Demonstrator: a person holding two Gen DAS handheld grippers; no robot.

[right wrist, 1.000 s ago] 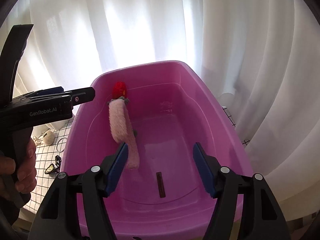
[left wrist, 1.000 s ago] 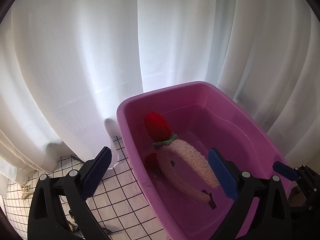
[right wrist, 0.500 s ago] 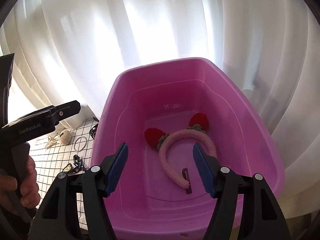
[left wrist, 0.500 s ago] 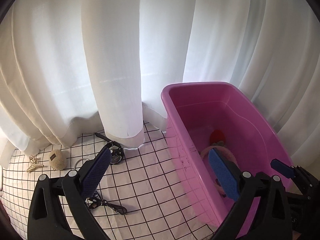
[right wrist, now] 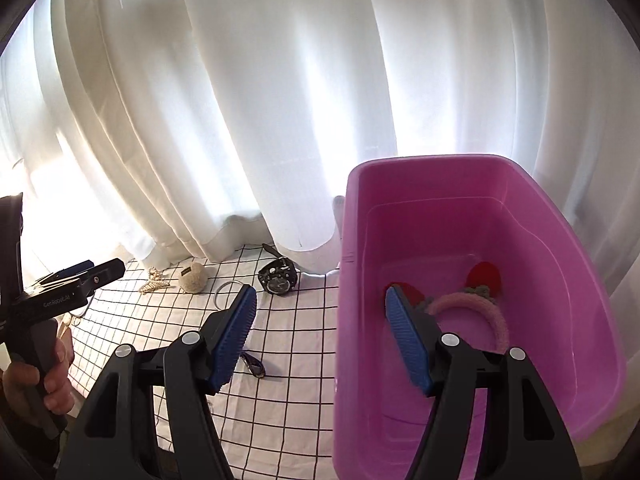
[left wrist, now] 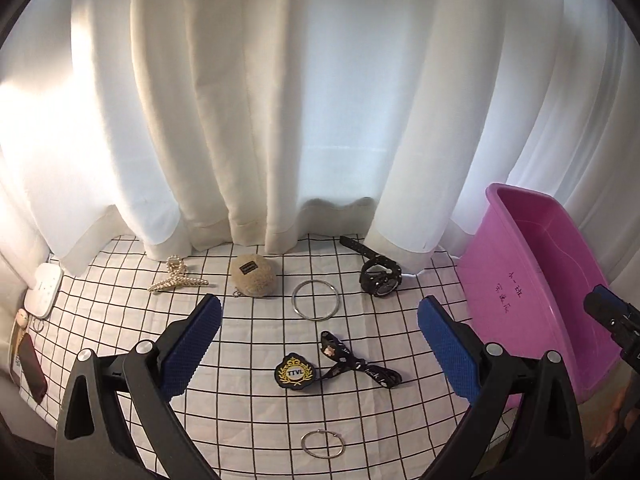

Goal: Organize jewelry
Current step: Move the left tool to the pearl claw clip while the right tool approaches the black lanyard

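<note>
Hanging over the checked cloth (left wrist: 248, 400), the left gripper (left wrist: 320, 340) has its blue pads wide apart with nothing between them. Low in the middle of the left view, between the pads, lie a badge (left wrist: 295, 372) and a black strap (left wrist: 356, 364) touching it. A small ring (left wrist: 322, 444) lies near the bottom. Higher up, near the white curtain (left wrist: 320, 120), sit a pearl clip (left wrist: 176, 278), a tan pouch (left wrist: 253, 276), a big ring (left wrist: 316, 300) and a black watch (left wrist: 379, 276) in a row. The pink tub (left wrist: 532, 280) stands at the right.

The right gripper (right wrist: 320, 340) is open and empty too, one pad over the cloth, one over the tub. A pink headband (right wrist: 476, 308) with red ears lies inside the tub. A hand (right wrist: 44, 376) holds the left gripper at the lower left of the right view.
</note>
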